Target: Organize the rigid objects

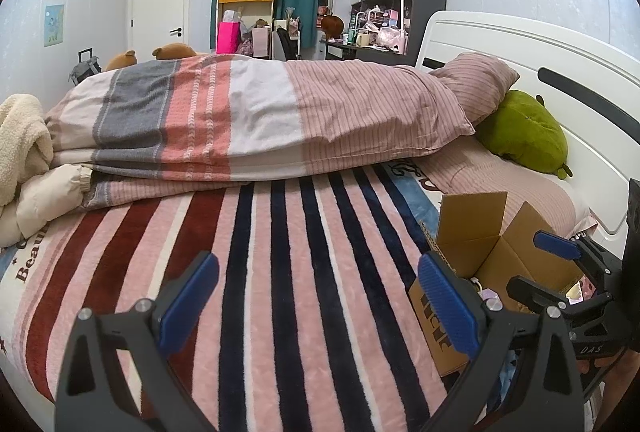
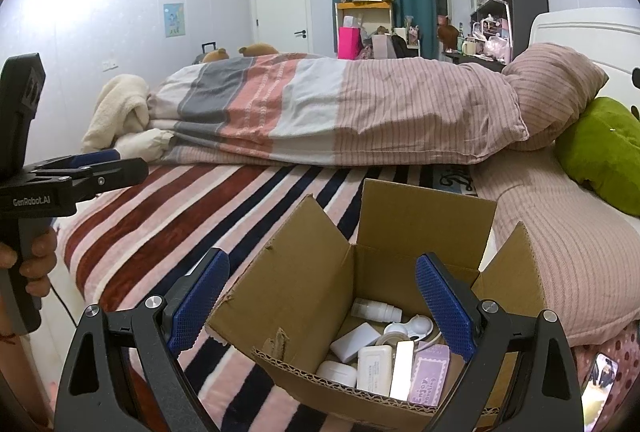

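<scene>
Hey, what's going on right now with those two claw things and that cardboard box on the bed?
Left gripper open, empty, over striped blanket. Right gripper open, empty, above cardboard box. Small white items already inside. Nothing blocking.

Cardboard box (image 2: 304,296) is sitting flaps-up on the striped bed. Inside, white cases (image 2: 374,368), a bottle (image 2: 376,309) and a purple card (image 2: 430,378) are lying jumbled together.
</scene>
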`<state>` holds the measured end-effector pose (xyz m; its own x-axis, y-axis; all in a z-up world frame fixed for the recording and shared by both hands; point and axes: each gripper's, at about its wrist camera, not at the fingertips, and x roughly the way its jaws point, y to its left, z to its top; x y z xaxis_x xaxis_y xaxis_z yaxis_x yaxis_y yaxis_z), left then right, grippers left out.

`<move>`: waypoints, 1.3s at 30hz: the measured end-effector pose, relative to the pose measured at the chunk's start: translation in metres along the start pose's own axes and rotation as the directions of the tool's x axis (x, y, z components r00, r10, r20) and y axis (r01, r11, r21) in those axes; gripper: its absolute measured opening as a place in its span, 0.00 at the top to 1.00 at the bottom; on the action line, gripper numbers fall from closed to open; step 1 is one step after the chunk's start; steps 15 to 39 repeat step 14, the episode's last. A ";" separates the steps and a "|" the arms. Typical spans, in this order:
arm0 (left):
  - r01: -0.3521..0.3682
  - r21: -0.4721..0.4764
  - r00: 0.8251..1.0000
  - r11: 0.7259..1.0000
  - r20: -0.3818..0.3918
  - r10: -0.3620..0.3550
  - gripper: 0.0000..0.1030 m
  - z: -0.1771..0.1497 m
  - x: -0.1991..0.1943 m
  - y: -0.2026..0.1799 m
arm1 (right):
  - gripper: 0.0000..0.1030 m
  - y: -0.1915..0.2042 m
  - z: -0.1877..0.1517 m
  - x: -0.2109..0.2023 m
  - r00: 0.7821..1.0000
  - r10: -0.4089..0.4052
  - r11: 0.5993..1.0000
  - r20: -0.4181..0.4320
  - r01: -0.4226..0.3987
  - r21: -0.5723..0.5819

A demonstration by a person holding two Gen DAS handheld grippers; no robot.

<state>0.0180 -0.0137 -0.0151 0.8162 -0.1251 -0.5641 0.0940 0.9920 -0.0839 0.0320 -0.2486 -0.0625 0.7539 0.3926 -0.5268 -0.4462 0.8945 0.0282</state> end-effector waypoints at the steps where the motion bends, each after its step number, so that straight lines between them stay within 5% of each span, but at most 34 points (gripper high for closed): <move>1: -0.001 0.000 1.000 1.000 0.000 0.001 0.04 0.000 0.000 0.000 | 0.09 0.000 0.000 0.000 1.000 0.001 1.000 0.000 -0.001 0.000; 39: -0.008 0.000 1.000 1.000 0.000 0.008 0.04 0.000 0.000 -0.002 | 0.09 0.002 -0.001 0.000 1.000 0.004 1.000 0.002 -0.004 0.002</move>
